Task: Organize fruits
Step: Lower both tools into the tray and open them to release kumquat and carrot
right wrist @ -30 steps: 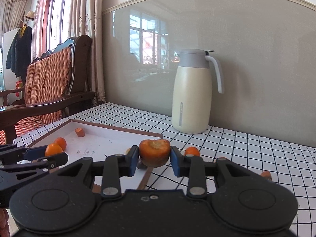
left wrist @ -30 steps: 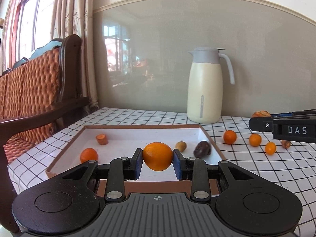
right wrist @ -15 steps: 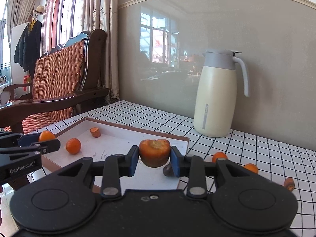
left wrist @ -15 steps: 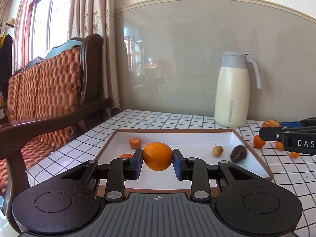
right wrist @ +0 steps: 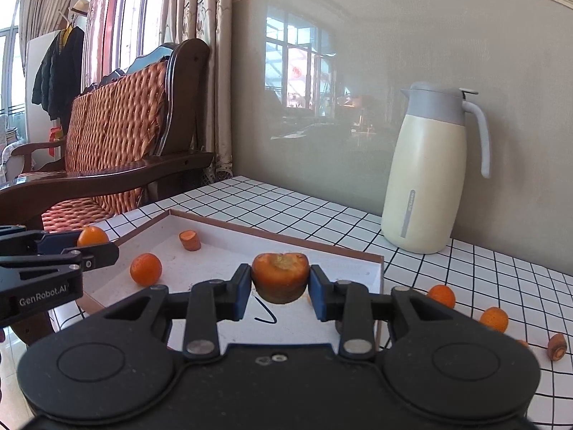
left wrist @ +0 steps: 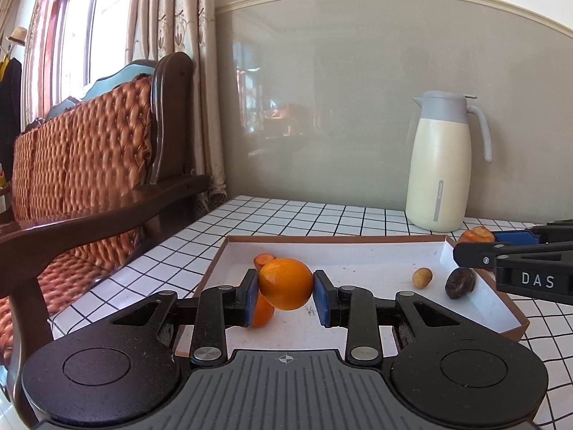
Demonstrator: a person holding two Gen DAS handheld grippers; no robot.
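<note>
My left gripper (left wrist: 285,291) is shut on a small orange (left wrist: 285,283), held above the left part of the shallow white tray (left wrist: 336,238). A carrot stub (left wrist: 264,259), another orange (left wrist: 262,313), a small tan fruit (left wrist: 422,277) and a dark round fruit (left wrist: 460,282) lie in the tray. My right gripper (right wrist: 280,286) is shut on a carrot chunk (right wrist: 280,276) over the tray's (right wrist: 272,237) near right side. In the right wrist view the left gripper (right wrist: 94,247) with its orange (right wrist: 92,235) shows at far left, near a tray orange (right wrist: 145,268) and the carrot stub (right wrist: 190,240).
A cream thermos jug (right wrist: 428,172) stands at the back of the checked table (right wrist: 465,279). Two small oranges (right wrist: 442,295) and a carrot piece (right wrist: 557,345) lie loose right of the tray. A wooden bench (left wrist: 89,165) with an orange cushion runs along the left edge.
Both grippers have shifted left across the table with their loads still held; the tray and jug now sit further right in both views.
</note>
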